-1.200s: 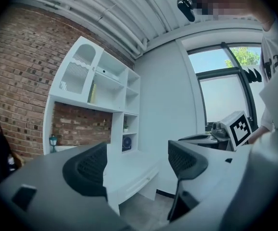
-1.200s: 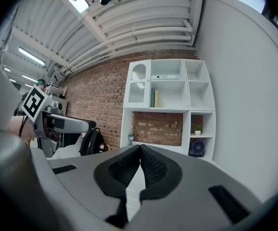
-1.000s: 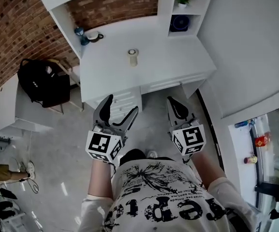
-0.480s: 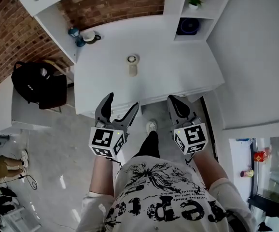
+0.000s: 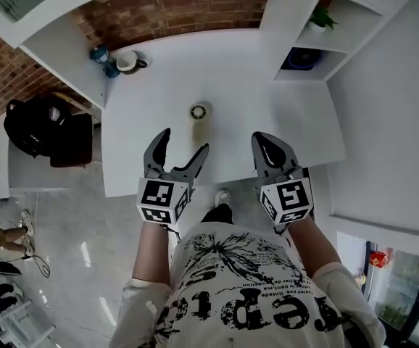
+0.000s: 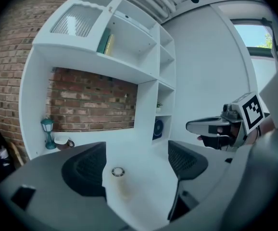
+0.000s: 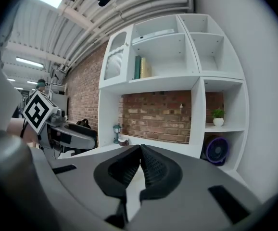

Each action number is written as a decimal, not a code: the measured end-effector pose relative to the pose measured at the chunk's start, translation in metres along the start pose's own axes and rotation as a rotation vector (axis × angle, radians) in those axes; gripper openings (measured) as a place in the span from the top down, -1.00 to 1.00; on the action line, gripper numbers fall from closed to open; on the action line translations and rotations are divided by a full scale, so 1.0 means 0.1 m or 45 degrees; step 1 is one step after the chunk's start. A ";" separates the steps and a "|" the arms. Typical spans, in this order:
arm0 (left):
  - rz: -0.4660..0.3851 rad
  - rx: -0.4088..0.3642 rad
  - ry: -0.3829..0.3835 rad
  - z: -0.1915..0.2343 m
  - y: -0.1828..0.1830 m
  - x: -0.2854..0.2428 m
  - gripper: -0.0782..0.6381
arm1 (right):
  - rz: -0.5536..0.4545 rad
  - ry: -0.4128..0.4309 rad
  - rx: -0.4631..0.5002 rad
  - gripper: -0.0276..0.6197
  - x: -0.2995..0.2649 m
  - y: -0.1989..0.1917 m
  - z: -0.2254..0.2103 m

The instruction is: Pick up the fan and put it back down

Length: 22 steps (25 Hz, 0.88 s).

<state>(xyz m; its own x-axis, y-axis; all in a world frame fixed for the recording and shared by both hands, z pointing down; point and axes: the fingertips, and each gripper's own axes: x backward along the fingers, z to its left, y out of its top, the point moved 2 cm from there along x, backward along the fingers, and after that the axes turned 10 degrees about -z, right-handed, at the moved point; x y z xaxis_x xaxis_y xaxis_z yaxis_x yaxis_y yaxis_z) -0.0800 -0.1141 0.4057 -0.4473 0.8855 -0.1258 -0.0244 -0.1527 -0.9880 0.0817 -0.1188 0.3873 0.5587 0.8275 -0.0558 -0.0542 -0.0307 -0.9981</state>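
Left claw (image 5: 184, 142) hangs released over the table's (image 5: 267, 93) near edge, apparently aimed to grab the fan (image 5: 199, 114); right claw (image 5: 262, 141) clenched, empty.

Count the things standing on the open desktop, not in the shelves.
3. A teal lantern and a cup stand together at the back left corner; a small cream cylinder stands alone near the middle. The shelf overhang may hide more.

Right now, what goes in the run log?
stage: pre-grasp | left gripper: open, empty | right gripper: shut, empty | fan: in shelf cubby, untouched | small cylinder: upright on desk
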 end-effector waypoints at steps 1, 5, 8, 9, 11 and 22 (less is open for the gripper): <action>0.018 0.005 0.008 0.06 -0.05 -0.13 -0.32 | 0.005 0.005 0.005 0.87 -0.11 -0.02 -0.08; 0.138 0.018 0.026 0.30 -0.36 -0.61 -0.32 | 0.037 0.015 -0.003 0.87 -0.50 -0.16 -0.33; 0.249 0.044 0.038 0.45 -0.62 -0.89 -0.32 | 0.070 0.017 -0.017 0.87 -0.73 -0.27 -0.46; 0.284 0.057 0.042 0.49 -0.71 -0.99 -0.32 | 0.080 0.018 -0.020 0.87 -0.80 -0.30 -0.50; 0.351 0.078 0.054 0.59 -0.89 -1.17 -0.32 | 0.098 0.023 -0.026 0.87 -0.93 -0.36 -0.56; 0.621 0.112 0.124 0.87 -1.82 -1.78 -0.32 | 0.198 0.071 -0.031 0.87 -1.37 -0.81 -0.76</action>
<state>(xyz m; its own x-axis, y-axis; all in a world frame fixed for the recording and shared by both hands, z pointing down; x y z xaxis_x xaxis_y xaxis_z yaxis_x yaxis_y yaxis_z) -0.0739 -0.2823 0.6157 -0.3399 0.7379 -0.5831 0.0898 -0.5917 -0.8011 0.0730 -0.2721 0.4740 0.5901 0.7793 -0.2108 -0.1244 -0.1702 -0.9775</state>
